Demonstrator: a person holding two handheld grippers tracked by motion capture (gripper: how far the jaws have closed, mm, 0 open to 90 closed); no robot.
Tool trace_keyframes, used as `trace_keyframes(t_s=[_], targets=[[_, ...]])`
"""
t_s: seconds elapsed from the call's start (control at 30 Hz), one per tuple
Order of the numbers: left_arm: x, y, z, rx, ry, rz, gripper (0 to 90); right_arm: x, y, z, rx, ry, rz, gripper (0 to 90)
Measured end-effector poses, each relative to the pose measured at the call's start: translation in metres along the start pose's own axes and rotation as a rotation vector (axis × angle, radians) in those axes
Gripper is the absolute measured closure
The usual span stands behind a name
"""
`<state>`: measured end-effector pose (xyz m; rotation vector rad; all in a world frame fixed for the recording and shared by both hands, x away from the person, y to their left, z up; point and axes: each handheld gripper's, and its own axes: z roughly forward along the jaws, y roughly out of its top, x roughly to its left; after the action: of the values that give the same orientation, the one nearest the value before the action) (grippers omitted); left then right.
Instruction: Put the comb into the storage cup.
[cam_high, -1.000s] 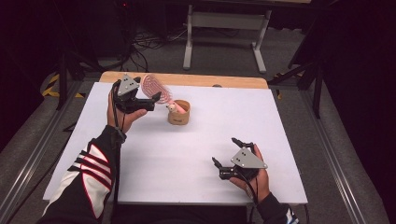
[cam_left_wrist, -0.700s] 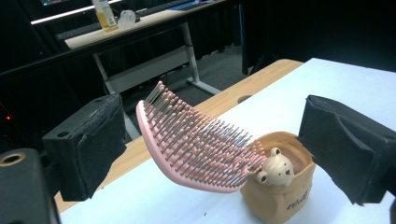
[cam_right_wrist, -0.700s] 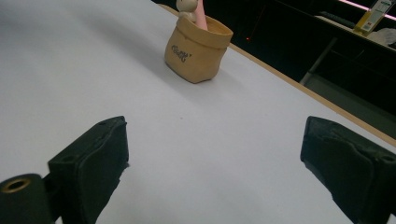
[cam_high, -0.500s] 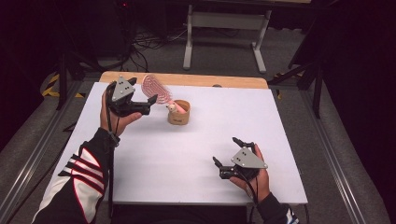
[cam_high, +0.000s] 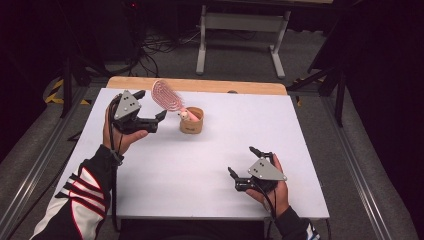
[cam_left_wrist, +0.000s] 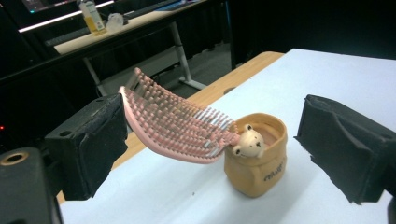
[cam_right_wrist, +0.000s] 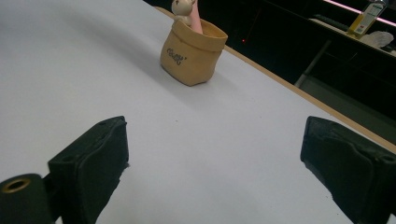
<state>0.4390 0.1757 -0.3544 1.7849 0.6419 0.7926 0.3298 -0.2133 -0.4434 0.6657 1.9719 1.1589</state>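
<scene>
Our left hand-held gripper (cam_high: 150, 107) has backed off toward nine o'clock, jaws released, leaving the pink bristled hairbrush (cam_high: 168, 95) standing handle-down in the tan pouch-shaped cup (cam_high: 192, 121) at the tabletop's (cam_high: 210, 160) twelve o'clock; placement looks done. Our right hand-held gripper (cam_high: 246, 162) rests released at five o'clock.

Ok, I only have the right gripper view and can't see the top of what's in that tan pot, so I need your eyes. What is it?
Observer: A pink hairbrush, handle down in the pot, head leaning out sideways.
Operator: Is the left gripper on it?
Observer: No. The left gripper is open beside the brush head, jaws either side of it but not closed.
Operator: And that little figure at the rim?
Observer: A bear head on the brush handle, peeking over the pot's edge.
</scene>
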Motion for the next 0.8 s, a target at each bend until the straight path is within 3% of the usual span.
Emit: trace_keyframes(t_s=[0.8], targets=[[-0.026, -0.028, -0.017, -0.024, -0.05, 0.03, 9.6, -0.003, 0.0, -0.001, -0.016, -0.005, 0.013, 8.2]])
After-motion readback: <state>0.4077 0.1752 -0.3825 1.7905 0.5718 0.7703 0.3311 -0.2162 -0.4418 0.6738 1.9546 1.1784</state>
